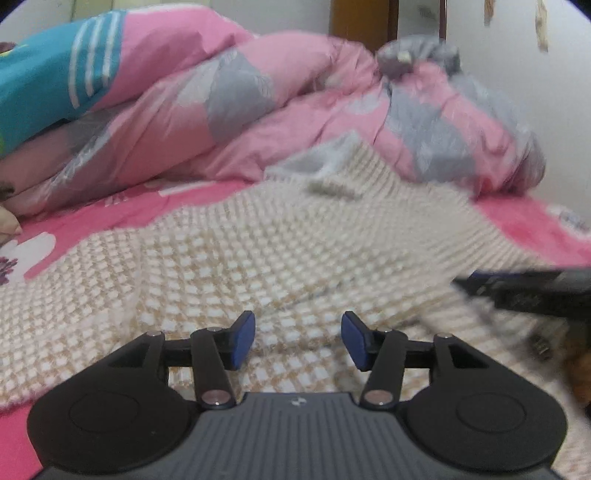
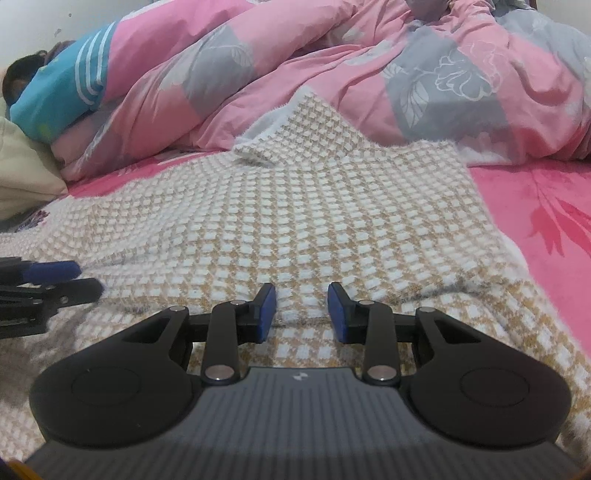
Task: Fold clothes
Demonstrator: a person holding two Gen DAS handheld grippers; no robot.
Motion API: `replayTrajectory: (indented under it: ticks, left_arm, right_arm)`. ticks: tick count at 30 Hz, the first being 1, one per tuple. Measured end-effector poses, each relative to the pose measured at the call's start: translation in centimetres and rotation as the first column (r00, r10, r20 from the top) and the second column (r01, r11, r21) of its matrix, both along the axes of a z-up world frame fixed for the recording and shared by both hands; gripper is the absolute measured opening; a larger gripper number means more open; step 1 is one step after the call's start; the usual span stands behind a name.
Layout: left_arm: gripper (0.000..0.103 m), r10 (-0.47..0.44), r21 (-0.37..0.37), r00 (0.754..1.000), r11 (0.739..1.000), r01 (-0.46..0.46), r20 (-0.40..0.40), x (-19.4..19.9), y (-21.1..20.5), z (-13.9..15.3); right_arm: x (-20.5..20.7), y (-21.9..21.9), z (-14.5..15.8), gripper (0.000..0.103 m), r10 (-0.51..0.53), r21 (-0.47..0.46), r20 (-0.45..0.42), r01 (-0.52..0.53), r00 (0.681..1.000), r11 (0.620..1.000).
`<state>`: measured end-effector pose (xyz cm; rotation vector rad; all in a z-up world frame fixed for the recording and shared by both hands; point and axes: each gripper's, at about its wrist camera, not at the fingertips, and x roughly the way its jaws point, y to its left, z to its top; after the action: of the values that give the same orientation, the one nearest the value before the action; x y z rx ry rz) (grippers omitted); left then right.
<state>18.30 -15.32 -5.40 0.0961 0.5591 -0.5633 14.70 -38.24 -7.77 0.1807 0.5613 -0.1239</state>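
Note:
A cream and tan checked knit garment (image 1: 258, 251) (image 2: 295, 206) lies spread on the pink bedsheet (image 2: 546, 221), with a small folded flap (image 2: 255, 151) at its far edge. My left gripper (image 1: 298, 334) hovers low over the garment's near part, its blue pads apart with only flat fabric below the gap. My right gripper (image 2: 302, 308) also stands open just above the knit, over a slight crease near the hem. Each gripper shows in the other's view: the right one (image 1: 517, 288) at the right edge, blurred, and the left one (image 2: 55, 280) at the left edge.
A bunched pink and grey floral quilt (image 2: 332, 74) (image 1: 258, 103) lies along the far side of the garment. A teal cloth with white stripes (image 2: 66, 88) rests on it at the left, beside a cream pillow (image 2: 22, 173). A wooden headboard (image 1: 362, 18) stands behind.

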Motion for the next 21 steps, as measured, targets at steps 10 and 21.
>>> replayTrajectory:
  ticks: [10, 21]
  left_arm:
    - [0.086, 0.166, 0.108, 0.986, 0.981, -0.164, -0.011, 3.7, -0.8, -1.7]
    - [0.103, 0.104, 0.094, 0.994, 0.990, -0.101, -0.024, 3.8, -0.9, -2.0]
  right_arm:
    - [-0.3, -0.2, 0.0, 0.031, 0.003, 0.016, 0.016, -0.003, 1.000, 1.000]
    - [-0.4, -0.5, 0.2, 0.053, 0.037, 0.053, 0.032, -0.039, 0.999, 0.998]
